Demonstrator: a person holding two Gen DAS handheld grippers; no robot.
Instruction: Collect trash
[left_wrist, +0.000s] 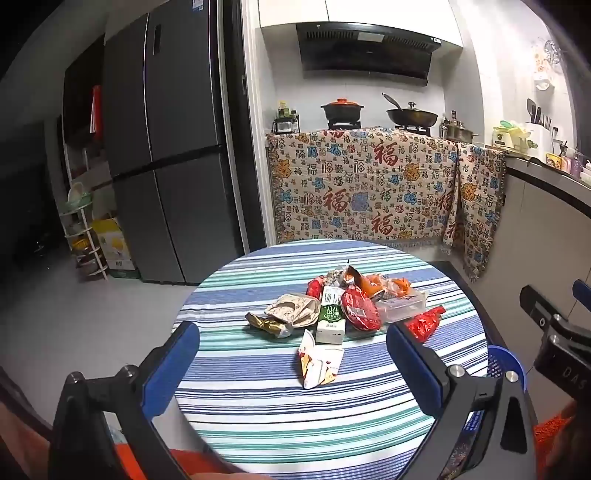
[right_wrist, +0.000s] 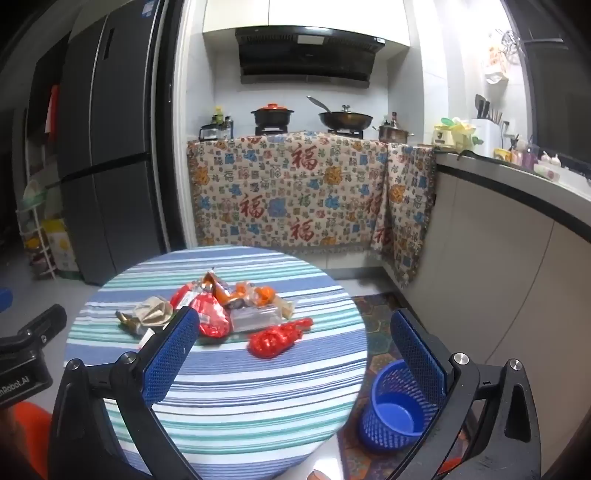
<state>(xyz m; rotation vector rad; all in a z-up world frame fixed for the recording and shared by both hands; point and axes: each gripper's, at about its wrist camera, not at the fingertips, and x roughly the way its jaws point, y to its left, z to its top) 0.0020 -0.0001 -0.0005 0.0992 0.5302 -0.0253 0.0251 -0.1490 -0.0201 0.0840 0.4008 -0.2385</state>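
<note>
A pile of trash lies on the round striped table (left_wrist: 258, 398): a green-white milk carton (left_wrist: 330, 317), a red wrapper (left_wrist: 360, 312), a crumpled brown paper bag (left_wrist: 294, 307), a gold wrapper (left_wrist: 266, 325), a clear plastic box (left_wrist: 402, 305), a red crumpled bag (left_wrist: 424, 323) and a white snack packet (left_wrist: 319, 363) nearest me. My left gripper (left_wrist: 291, 345) is open and empty, above the table's near side. My right gripper (right_wrist: 291, 334) is open and empty, with the red crumpled bag (right_wrist: 277, 338) ahead. A blue mesh bin (right_wrist: 397, 406) stands on the floor right of the table (right_wrist: 221, 387).
A grey fridge (left_wrist: 166, 147) stands at the left. A counter draped with a patterned cloth (left_wrist: 369, 184) holds pots at the back. A white cabinet counter (right_wrist: 498, 240) runs along the right. A patterned mat (right_wrist: 376, 317) lies under the bin.
</note>
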